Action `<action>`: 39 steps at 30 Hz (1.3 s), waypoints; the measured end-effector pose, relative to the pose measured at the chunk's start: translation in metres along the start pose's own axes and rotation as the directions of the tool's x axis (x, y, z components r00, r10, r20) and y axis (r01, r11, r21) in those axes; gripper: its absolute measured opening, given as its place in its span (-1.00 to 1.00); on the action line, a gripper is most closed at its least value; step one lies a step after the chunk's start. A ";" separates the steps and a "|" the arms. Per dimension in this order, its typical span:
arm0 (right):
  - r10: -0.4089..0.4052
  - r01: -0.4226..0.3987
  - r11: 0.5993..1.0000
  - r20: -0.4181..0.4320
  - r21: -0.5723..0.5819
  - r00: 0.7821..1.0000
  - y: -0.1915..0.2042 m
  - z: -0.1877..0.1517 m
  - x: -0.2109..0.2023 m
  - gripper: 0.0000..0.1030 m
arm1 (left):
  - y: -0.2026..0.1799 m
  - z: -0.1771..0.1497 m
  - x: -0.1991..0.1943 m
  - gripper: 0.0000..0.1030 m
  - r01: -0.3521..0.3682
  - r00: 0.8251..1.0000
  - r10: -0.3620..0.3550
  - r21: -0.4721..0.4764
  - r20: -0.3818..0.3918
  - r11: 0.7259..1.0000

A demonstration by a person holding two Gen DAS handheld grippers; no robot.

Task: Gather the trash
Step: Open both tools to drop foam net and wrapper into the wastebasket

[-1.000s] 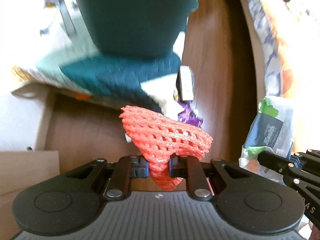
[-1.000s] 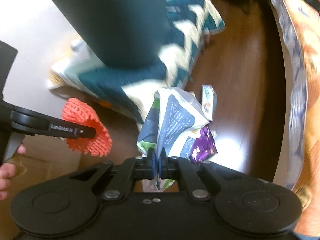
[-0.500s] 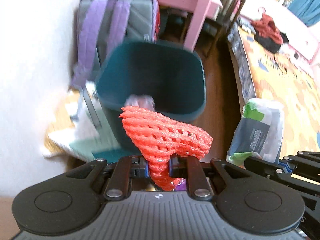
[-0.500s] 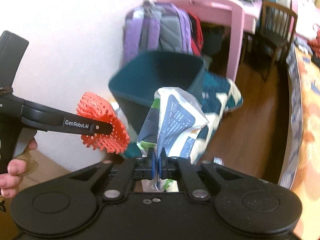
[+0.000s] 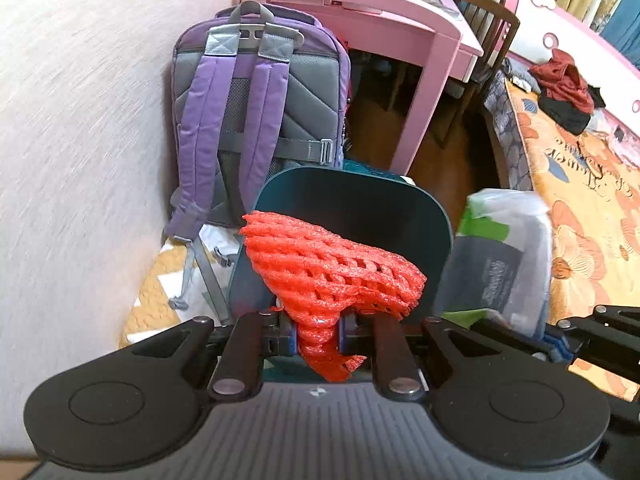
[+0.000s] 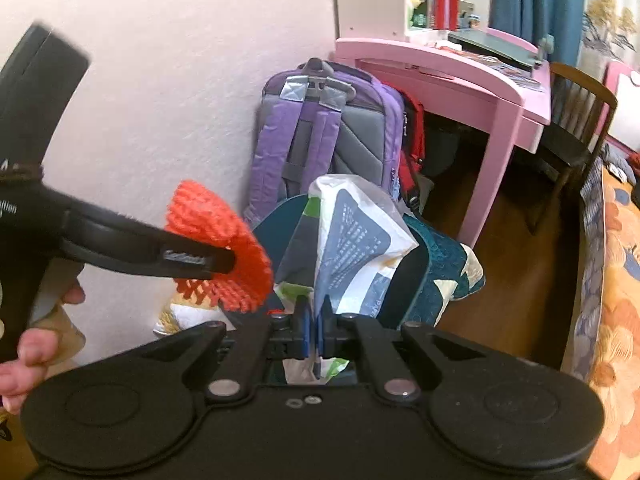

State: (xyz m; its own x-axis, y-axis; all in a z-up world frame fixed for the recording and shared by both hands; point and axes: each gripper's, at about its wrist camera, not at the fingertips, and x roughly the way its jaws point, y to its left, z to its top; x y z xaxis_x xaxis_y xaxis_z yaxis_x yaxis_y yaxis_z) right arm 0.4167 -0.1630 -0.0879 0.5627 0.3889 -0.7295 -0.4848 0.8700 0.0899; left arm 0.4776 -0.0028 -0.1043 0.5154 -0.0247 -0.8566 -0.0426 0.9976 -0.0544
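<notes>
1. Red foam net [image 5: 332, 268] is pinched tight in the left tool [image 5: 318, 330], with both of its blue pads pressing on the net

2. That net hangs right in front of the dark teal bin [image 5: 360, 200], over its open top

3. White plastic wrapper [image 6: 352, 240] with blue, grey and green print is squeezed in the right tool [image 6: 316, 330], whose pads are closed on the thin bottom edge of it

4. From the right wrist view the wrapper stands up in front of the bin [image 6: 416, 276], and the red net [image 6: 224, 240] is just beside it on the left

5. Behind the bin a purple backpack [image 5: 256, 120] leans on the wall

6. Next to the backpack is a pink table [image 5: 360, 4], and a wooden chair [image 6: 576, 120] is tucked by it

7. A teal and white blanket [image 6: 452, 268] lies on the wood floor [image 6: 516, 248] near the bin
</notes>
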 end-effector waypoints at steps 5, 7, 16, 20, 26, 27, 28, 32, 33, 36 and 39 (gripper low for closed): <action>-0.016 0.014 0.999 -0.044 -0.047 0.999 0.007 0.006 0.026 -0.94 | 0.003 0.008 0.036 -0.68 -0.037 0.997 0.038 0.016 -0.074 0.999; -0.020 0.016 0.999 -0.075 -0.045 0.997 0.007 0.004 0.041 -0.94 | 0.005 0.008 0.052 -0.68 -0.046 0.993 0.048 0.020 -0.105 0.999; -0.022 0.014 0.999 -0.173 -0.047 0.985 0.005 -0.009 0.084 -0.94 | 0.002 0.005 0.093 -0.68 -0.058 0.981 0.069 0.064 -0.182 0.996; -0.042 0.033 0.998 -0.191 -0.050 0.981 0.002 -0.011 0.097 -0.87 | 0.003 0.003 0.105 -0.68 -0.056 0.976 0.068 0.062 -0.208 0.996; -0.057 0.050 0.998 -0.210 -0.041 0.976 0.000 -0.016 0.106 -0.68 | 0.003 -0.001 0.114 -0.64 -0.046 0.970 0.061 0.068 -0.236 0.997; -0.057 0.049 0.998 -0.211 -0.041 0.976 0.001 -0.017 0.107 -0.67 | 0.003 -0.002 0.115 -0.53 -0.041 0.969 0.054 0.060 -0.241 0.997; -0.056 0.048 0.998 -0.211 -0.041 0.976 0.002 -0.018 0.107 -0.67 | 0.004 -0.003 0.114 -0.43 -0.035 0.969 0.046 0.052 -0.241 0.998; -0.055 0.047 0.998 -0.202 -0.047 0.978 0.003 -0.021 0.103 -0.49 | 0.005 -0.004 0.110 -0.25 -0.023 0.974 0.031 0.036 -0.225 0.999; -0.053 0.045 0.998 -0.197 -0.047 0.979 0.003 -0.021 0.101 -0.47 | 0.005 -0.005 0.108 -0.10 -0.022 0.975 0.029 0.038 -0.218 0.999; -0.052 0.044 0.998 -0.182 -0.046 0.982 0.003 -0.023 0.094 -0.36 | 0.004 -0.005 0.101 0.32 -0.020 0.983 0.027 0.037 -0.183 0.999; -0.052 0.045 0.998 -0.169 -0.043 0.984 0.002 -0.023 0.086 -0.30 | 0.003 -0.006 0.094 0.33 -0.016 0.985 0.022 0.034 -0.173 0.999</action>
State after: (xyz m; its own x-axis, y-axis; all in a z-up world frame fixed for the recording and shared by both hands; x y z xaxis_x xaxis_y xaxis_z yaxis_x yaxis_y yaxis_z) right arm 0.4489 -0.1349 -0.1662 0.4661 0.2863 -0.8371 -0.4872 0.8729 0.0273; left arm 0.5209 -0.0024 -0.1877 0.3590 -0.0135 -0.9333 -0.0217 0.9995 -0.0227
